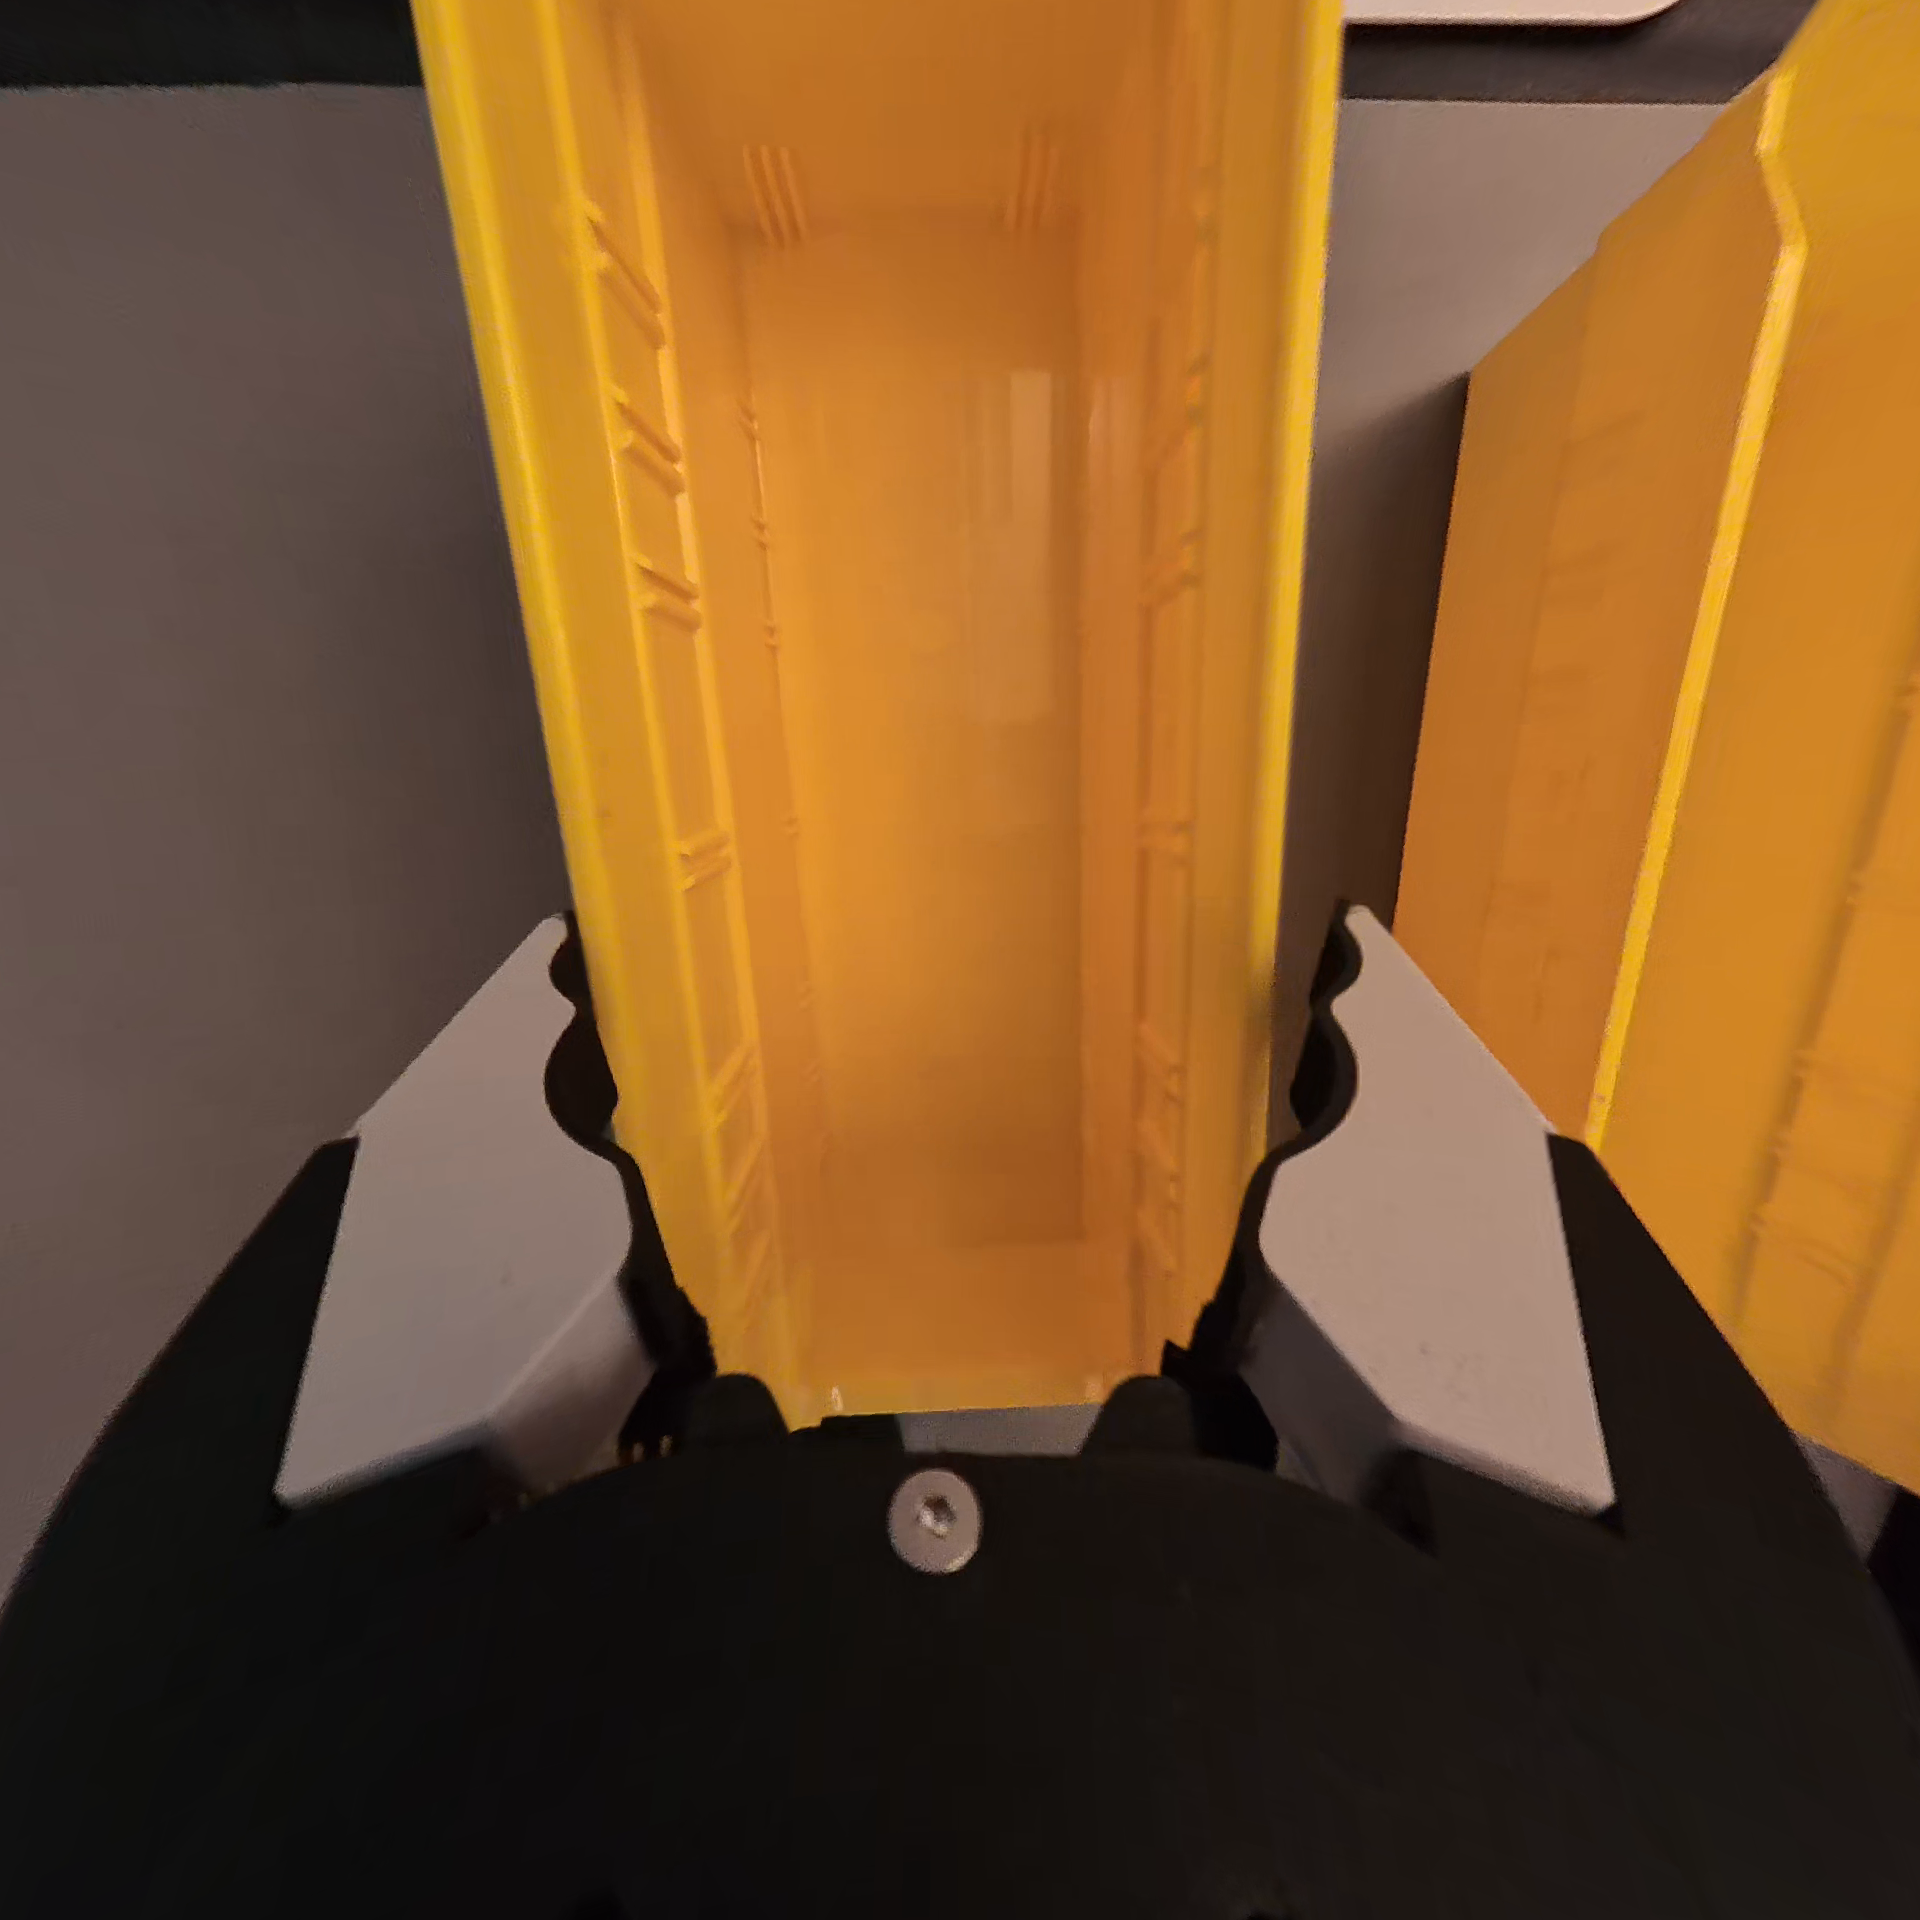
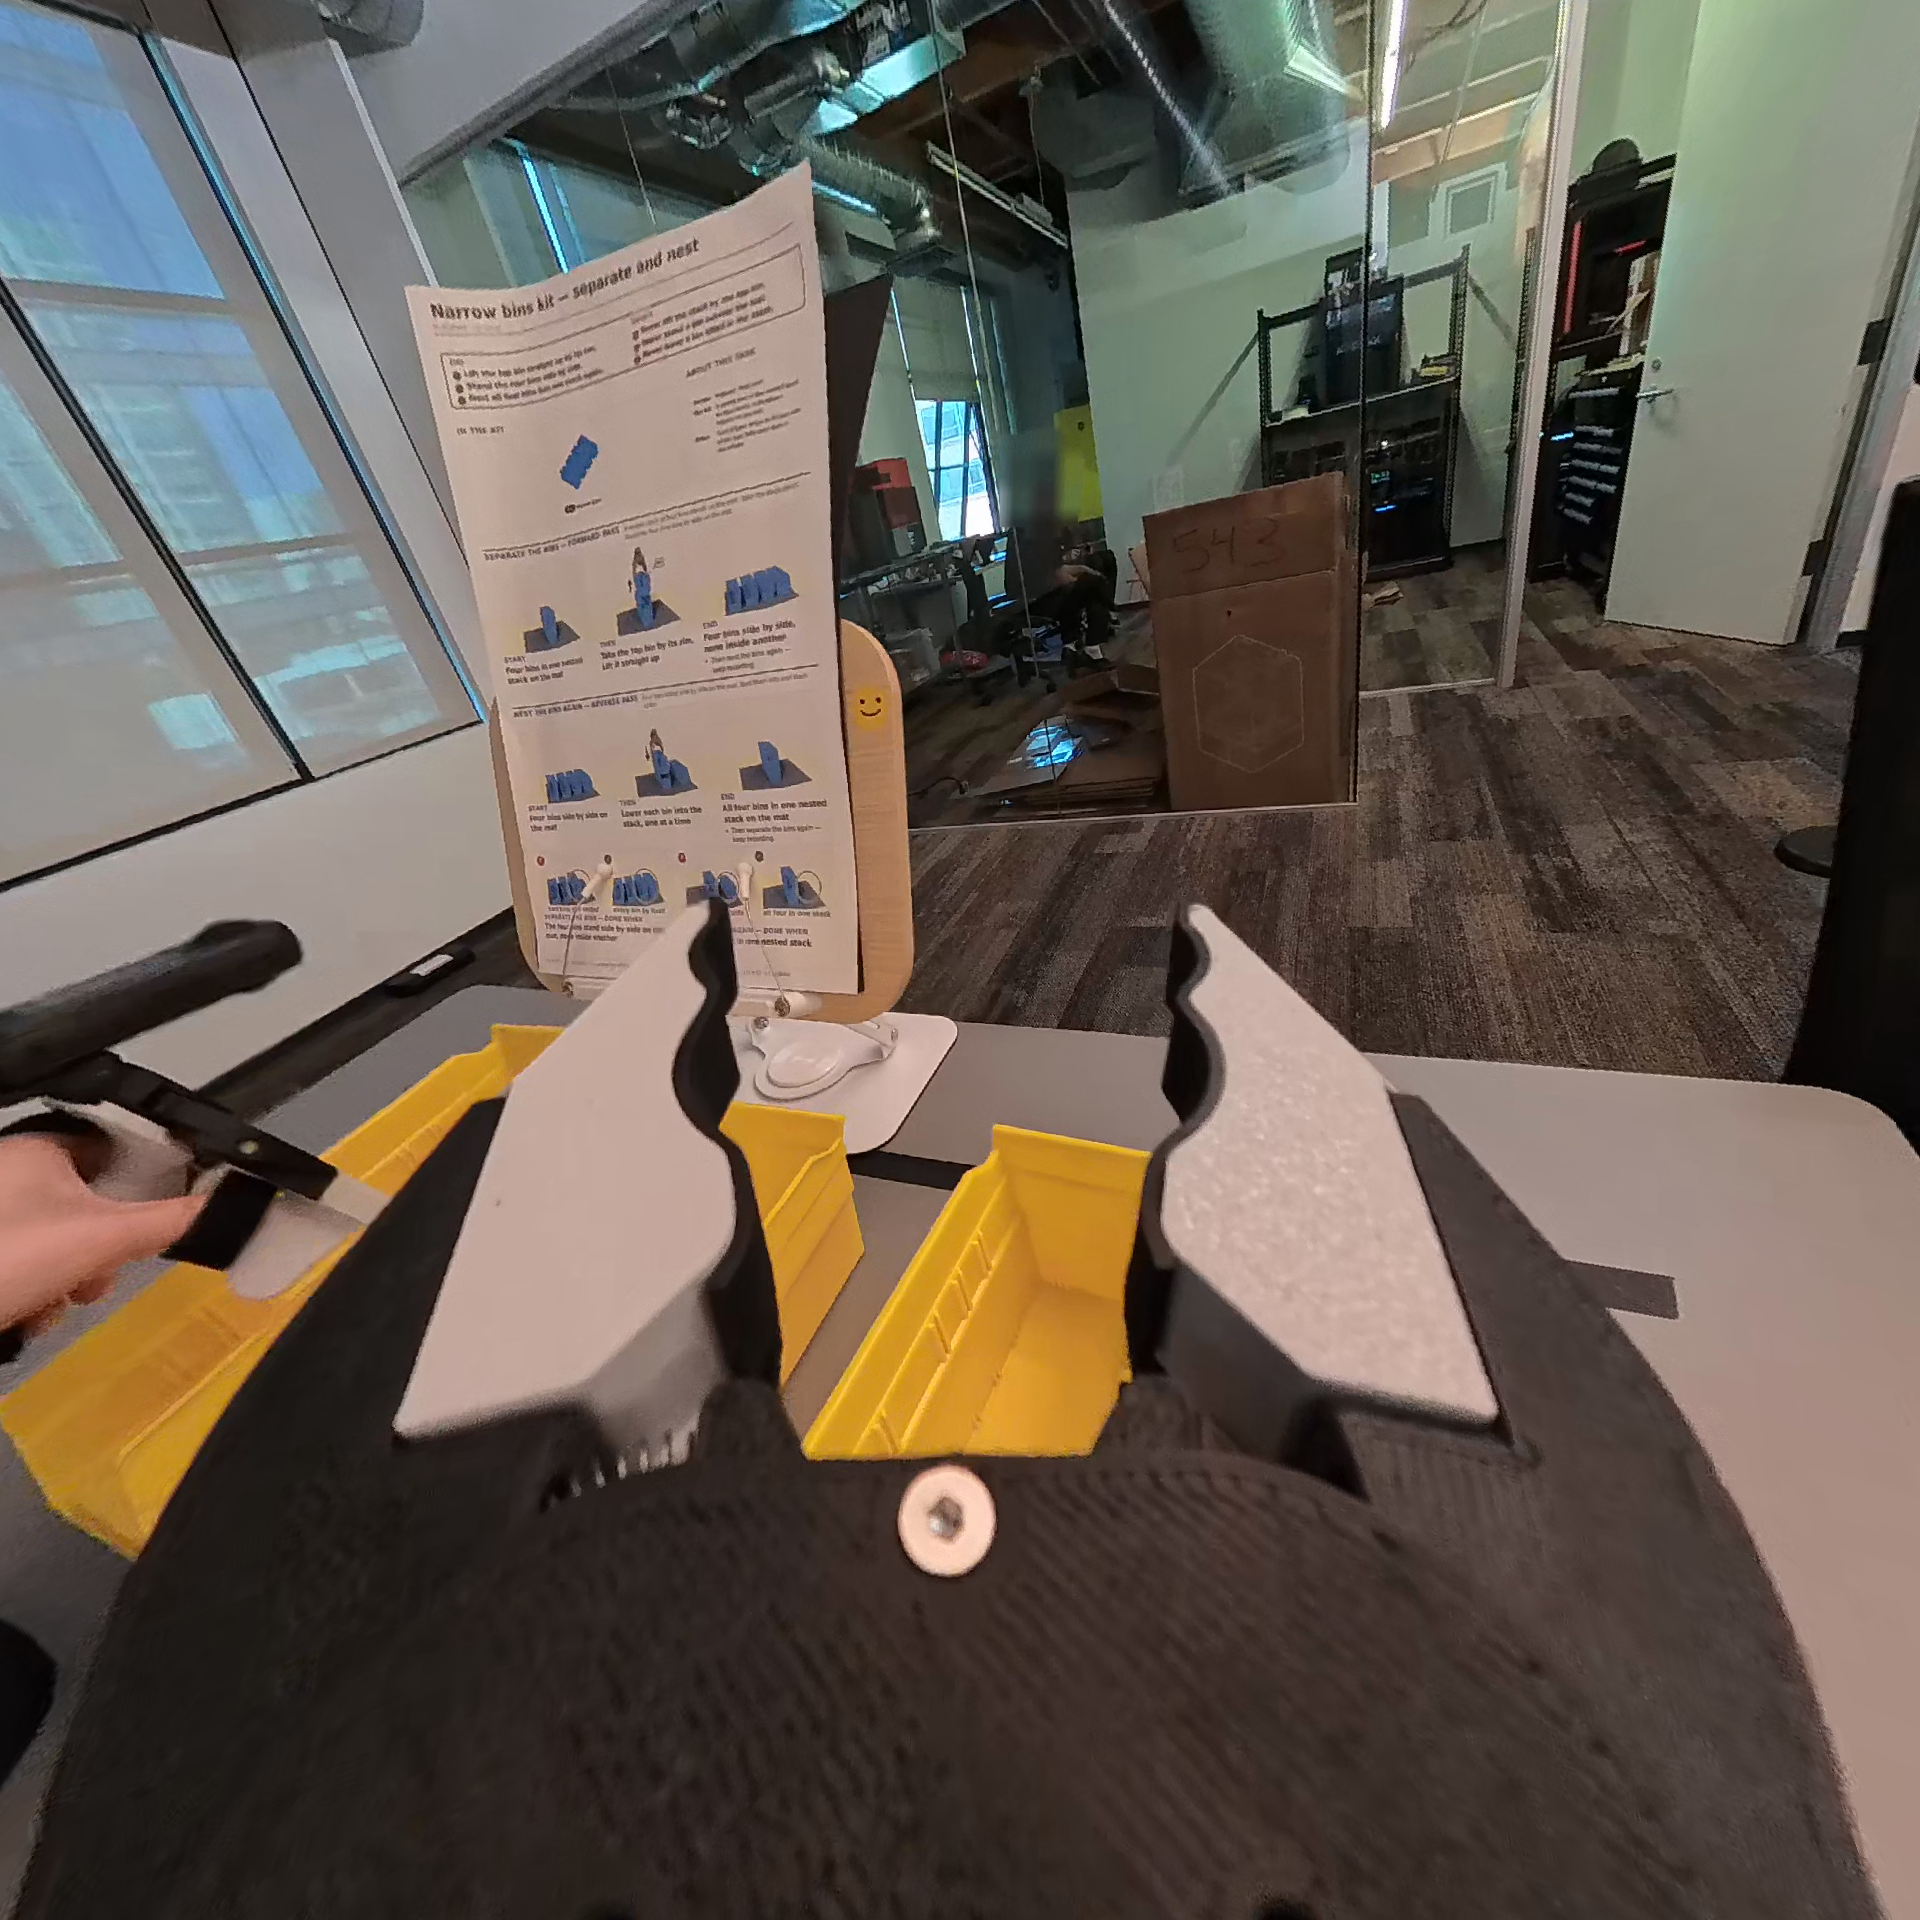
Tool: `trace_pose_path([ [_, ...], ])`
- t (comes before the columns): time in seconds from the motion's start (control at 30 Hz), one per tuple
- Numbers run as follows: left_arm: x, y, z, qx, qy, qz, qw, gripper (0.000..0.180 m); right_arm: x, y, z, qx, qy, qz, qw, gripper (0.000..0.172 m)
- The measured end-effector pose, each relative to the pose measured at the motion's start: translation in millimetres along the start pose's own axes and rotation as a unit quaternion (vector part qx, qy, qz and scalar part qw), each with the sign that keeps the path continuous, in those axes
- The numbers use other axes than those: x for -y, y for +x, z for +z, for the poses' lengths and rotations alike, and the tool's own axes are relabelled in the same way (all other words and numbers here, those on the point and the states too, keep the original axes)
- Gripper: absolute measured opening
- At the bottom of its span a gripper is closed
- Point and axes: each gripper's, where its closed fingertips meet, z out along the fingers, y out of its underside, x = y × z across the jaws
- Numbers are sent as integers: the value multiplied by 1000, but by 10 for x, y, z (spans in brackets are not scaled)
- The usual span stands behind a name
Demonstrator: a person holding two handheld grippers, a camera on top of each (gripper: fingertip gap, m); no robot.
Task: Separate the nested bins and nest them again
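In the left wrist view I look down into a long yellow bin [image 1: 935,727] that stands on the grey table [image 1: 208,623] between the fingers of my left gripper [image 1: 956,925]. The jaws are open: a dark gap shows between the right pad [image 1: 1340,997] and the bin's wall. A second yellow bin [image 1: 1621,727] stands to its right. My right gripper [image 2: 951,920] is open and empty, raised above the table. Below it lie a yellow bin [image 2: 997,1320], another [image 2: 810,1195] behind its left finger, and one at the far left [image 2: 125,1403], where the left gripper [image 2: 260,1216] and a hand [image 2: 62,1236] show.
An instruction sheet on a wooden stand [image 2: 644,582] with a white base [image 2: 831,1070] stands at the table's far edge. A black strip [image 2: 1631,1294] lies on the table at the right. A dark armrest [image 2: 156,987] is at the left. Beyond are carpet and a cardboard box [image 2: 1247,655].
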Motion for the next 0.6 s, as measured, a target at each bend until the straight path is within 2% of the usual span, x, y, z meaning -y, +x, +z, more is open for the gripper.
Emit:
trace_pose_path([
  [0.1,117,-17,-164,-19,43,31,998,129,-49,-24,50,-2,-10,-10,1000,84],
  [0.17,243,2,-308,-41,94,54,993,134,-41,-38,76,-8,-2,-16,1000,84],
  [0.23,434,21,-544,-63,179,66,980,128,-9,-35,87,-22,12,-23,999,85],
  [0.3,658,49,-883,-86,293,79,949,120,6,-52,98,-32,17,-32,999,86],
  [0.37,823,69,-1284,-108,412,83,901,112,0,-102,122,-34,16,-39,999,86],
  [0.47,891,129,-1880,-150,569,85,804,99,-50,-212,177,-26,1,-34,999,88],
  [0.53,878,163,-2231,-171,651,81,735,87,-76,-268,198,-27,-7,-41,999,87],
  [0.57,874,192,-2366,-180,676,83,710,85,-96,-279,201,-34,-16,-53,998,88],
  [0.6,883,238,-2453,-183,691,91,694,86,-118,-288,201,-42,-26,-67,997,88],
])
